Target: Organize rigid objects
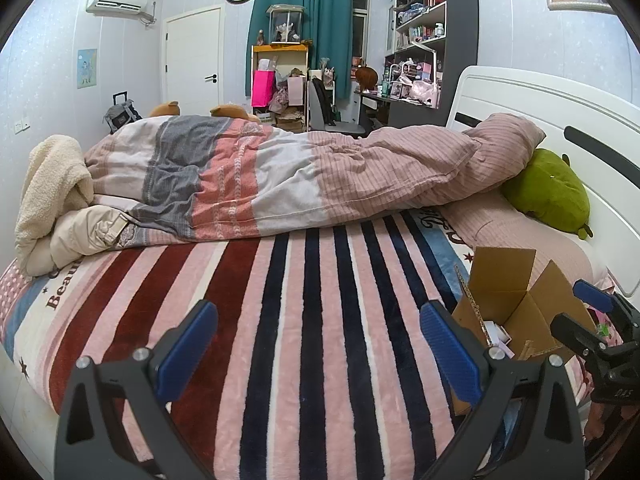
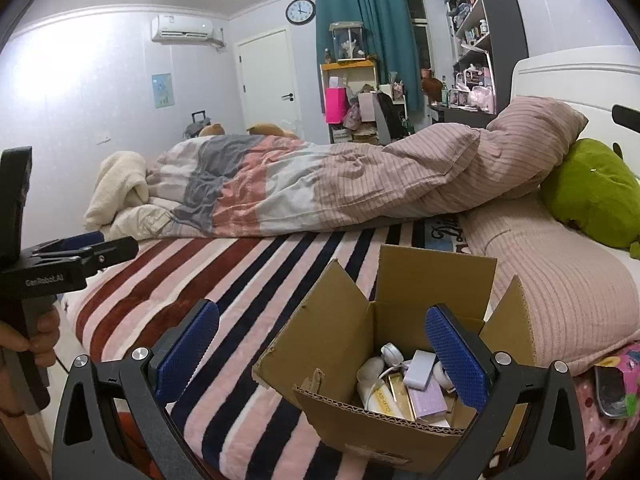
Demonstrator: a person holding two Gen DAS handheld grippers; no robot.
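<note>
An open cardboard box (image 2: pixel 344 336) stands on the striped blanket (image 2: pixel 240 280) at the bed's near right. It holds several small rigid items: a white charger block (image 2: pixel 419 368), a lilac box (image 2: pixel 430 400), a cream tube (image 2: pixel 382 394), white earphones (image 2: pixel 391 354). My right gripper (image 2: pixel 320 352) is open and empty, its right finger over the box opening. My left gripper (image 1: pixel 318 348) is open and empty above the bare blanket (image 1: pixel 280 320), left of the box (image 1: pixel 504 300). The right gripper shows at the right edge of the left wrist view (image 1: pixel 600 320).
A rumpled duvet (image 1: pixel 280 176) lies across the far half of the bed. A green plush (image 2: pixel 596 192) leans on the white headboard (image 1: pixel 560 112). A pink-striped pillow (image 2: pixel 560 280) sits right of the box. A dark phone-like object (image 2: pixel 610 390) lies at the far right.
</note>
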